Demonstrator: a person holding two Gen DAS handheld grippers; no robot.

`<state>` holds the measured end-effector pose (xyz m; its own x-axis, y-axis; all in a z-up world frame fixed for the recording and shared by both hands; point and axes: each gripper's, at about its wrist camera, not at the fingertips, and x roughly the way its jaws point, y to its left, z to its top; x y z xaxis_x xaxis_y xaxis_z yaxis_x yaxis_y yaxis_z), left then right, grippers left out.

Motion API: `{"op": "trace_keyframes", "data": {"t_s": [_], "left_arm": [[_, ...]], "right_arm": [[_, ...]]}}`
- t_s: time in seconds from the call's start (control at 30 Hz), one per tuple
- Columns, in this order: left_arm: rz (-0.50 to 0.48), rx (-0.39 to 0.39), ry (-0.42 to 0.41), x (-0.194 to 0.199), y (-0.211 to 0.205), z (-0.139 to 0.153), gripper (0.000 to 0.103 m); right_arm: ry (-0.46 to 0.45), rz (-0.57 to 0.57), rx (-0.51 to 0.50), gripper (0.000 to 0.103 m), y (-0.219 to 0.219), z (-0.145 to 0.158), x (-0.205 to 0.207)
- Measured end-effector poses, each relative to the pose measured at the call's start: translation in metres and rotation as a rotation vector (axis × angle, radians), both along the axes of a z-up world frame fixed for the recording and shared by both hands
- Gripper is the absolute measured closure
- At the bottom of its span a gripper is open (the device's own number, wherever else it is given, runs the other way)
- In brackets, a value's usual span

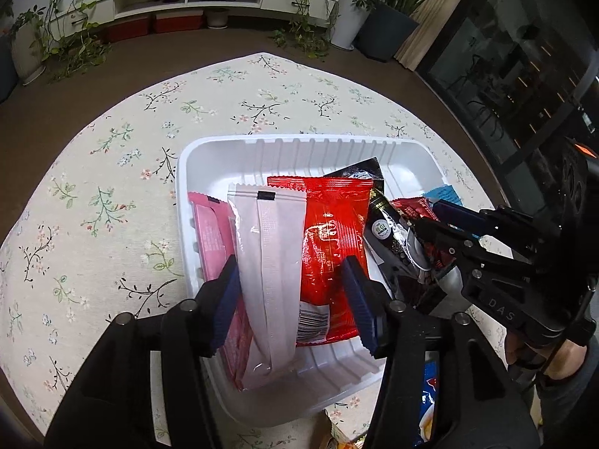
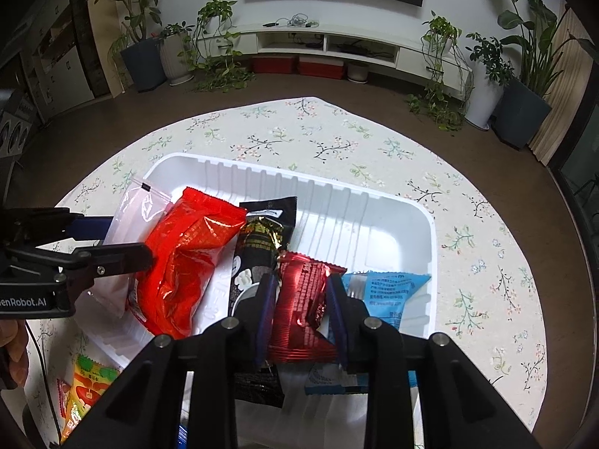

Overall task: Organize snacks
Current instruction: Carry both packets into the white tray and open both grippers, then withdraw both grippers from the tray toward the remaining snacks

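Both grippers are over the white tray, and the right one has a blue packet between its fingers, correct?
Not quite: the packet between the right gripper's fingers is dark red, as the right wrist view shows; the blue packet lies beside it. Both grippers are over the white tray.

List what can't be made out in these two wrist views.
- Left wrist view: blue packet at the bottom, mostly hidden by the left gripper.
- Right wrist view: yellow packet cut off by the edge.
- Right wrist view: whether the right gripper pinches the dark red packet.

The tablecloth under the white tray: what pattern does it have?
The tablecloth is pale with small flowers and dark twigs; the right wrist view shows it best.
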<state>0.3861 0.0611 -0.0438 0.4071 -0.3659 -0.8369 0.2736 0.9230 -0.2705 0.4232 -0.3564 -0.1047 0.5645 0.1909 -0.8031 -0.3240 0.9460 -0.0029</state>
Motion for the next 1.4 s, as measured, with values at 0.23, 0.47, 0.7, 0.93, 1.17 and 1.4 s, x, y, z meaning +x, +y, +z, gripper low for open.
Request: {"op": "trace_keyframes", "data": {"t_s": [0.23,0.47,0.7,0.93,1.17,1.4], "left_arm": [[0.011,-0.009,-0.012,-0.008,0.001,0.004,0.048],[0.02,-0.017,-0.054,-0.028,0.002,0.02,0.027],[0.028,-0.069,-0.113,-0.067,0.008,0.045,0.004],[0.024,-0.104,-0.175,-0.137,0.017,0.058,0.0],[0.046,-0.074,-0.17,-0.226,0.018,0.036,0.0],[0.124,-0.128,-0.067,-0.285,0.018,-0.005,0.0]], "right_arm": [[-0.02,-0.012,0.005,0.069,-0.003,0.005,-0.004],[-0.082,-0.017,0.039,0.032,-0.007,0.025,-0.018],[-0.147,0.011,0.105,0.017,-0.02,0.051,-0.052],[-0.169,-0.003,0.261,0.013,-0.054,0.062,-0.111],[-0.142,-0.054,0.431,0.008,-0.089,0.051,-0.188],[-0.061,-0.12,0.525,0.008,-0.104,0.013,-0.248]]}}
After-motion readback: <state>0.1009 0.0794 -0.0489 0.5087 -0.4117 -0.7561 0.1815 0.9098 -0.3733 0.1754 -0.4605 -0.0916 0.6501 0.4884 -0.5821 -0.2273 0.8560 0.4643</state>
